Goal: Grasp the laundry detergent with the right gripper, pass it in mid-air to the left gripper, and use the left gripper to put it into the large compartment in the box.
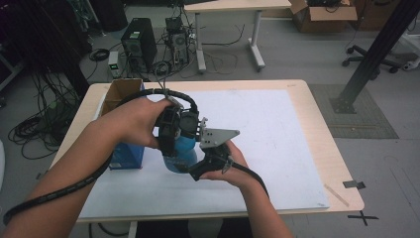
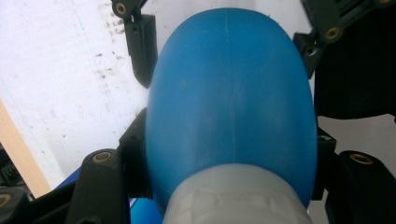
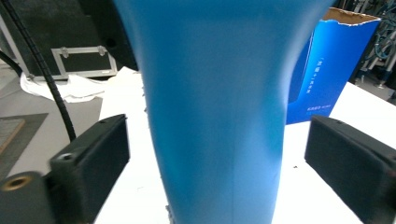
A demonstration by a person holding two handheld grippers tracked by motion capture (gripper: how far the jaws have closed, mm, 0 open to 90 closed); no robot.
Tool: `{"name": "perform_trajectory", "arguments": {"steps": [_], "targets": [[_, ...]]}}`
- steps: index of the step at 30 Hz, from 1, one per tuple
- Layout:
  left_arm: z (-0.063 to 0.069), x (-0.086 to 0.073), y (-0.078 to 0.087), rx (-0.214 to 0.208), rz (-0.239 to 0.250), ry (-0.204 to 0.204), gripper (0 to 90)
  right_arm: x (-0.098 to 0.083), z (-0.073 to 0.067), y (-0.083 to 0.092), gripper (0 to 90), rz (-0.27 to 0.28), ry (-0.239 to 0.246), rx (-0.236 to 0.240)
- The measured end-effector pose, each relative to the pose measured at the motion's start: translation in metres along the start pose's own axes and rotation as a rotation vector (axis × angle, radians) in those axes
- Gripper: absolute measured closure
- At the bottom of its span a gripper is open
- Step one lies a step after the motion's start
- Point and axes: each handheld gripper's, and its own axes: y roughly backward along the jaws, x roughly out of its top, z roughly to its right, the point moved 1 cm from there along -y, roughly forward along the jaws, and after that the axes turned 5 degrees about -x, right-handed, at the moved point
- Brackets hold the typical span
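Bottle (image 1: 179, 151), blue, upright on desk (image 1: 277, 124): left hand-held gripper (image 2: 229, 154) clamps its neck from 10 o'clock; right hand-held gripper (image 3: 219, 163) released, jaws flanking body from 4 o'clock, untouching.

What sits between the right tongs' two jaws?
The blue bottle stands between them in the right gripper view, with a gap on each side; the pads do not touch it. The left tongs grip it.

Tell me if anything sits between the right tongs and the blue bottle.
Nothing visible does. The blue bottle stands directly between the open jaws of the right tongs, with bare gaps on both sides. The left tongs are clamped on the bottle, and the blue box stands off behind it.
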Motion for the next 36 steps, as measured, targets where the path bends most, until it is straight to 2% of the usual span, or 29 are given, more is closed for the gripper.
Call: {"name": "perform_trajectory", "arguments": {"steps": [4, 6, 9, 14, 15, 16, 17, 19, 21, 26, 28, 36], "targets": [[-0.002, -0.001, 0.0, -0.007, 0.001, 0.014, 38.7, 0.0, 0.002, 0.005, 0.2, 0.006, -0.011, 0.016], [-0.004, -0.001, 0.001, -0.022, 0.002, 0.073, 38.7, 0.0, 0.002, 0.007, 0.1, 0.003, -0.01, 0.017], [-0.009, -0.001, 0.001, -0.034, 0.003, 0.131, 38.6, 0.001, 0.005, 0.015, 0.1, 0.009, -0.011, 0.013], [-0.013, -0.002, 0.004, -0.034, -0.014, 0.2, 38.6, 0.0, 0.011, 0.03, 0.1, 0.004, -0.01, 0.0], [-0.014, -0.002, 0.005, -0.043, -0.014, 0.24, 38.6, 0.0, 0.013, 0.035, 0.1, -0.001, -0.007, -0.005], [-0.016, -0.003, 0.007, -0.057, 0.008, 0.31, 38.5, 0.0, 0.015, 0.039, 0.1, -0.005, -0.005, -0.011], [-0.019, -0.004, 0.01, -0.067, 0.009, 0.325, 38.5, 0.0, 0.018, 0.045, 0.1, -0.013, 0.007, -0.019], [-0.023, -0.007, 0.013, -0.065, 0.036, 0.37, 38.6, 0.001, 0.021, 0.052, 0.4, -0.026, 0.025, -0.019], [-0.026, -0.009, 0.018, -0.061, 0.043, 0.41, 38.5, 0.004, 0.024, 0.06, 0.4, -0.044, 0.04, -0.03], [-0.032, -0.012, 0.024, -0.068, 0.048, 0.507, 38.5, 0.008, 0.032, 0.075, 0.3, -0.121, 0.065, -0.044], [-0.034, -0.014, 0.028, -0.072, 0.05, 0.534, 38.5, 0.01, 0.037, 0.082, 0.3, -0.172, 0.072, -0.051], [-0.041, -0.025, 0.043, -0.087, 0.052, 0.668, 38.5, 0.014, 0.051, 0.101, 0.8, -0.329, 0.073, -0.069]]}}
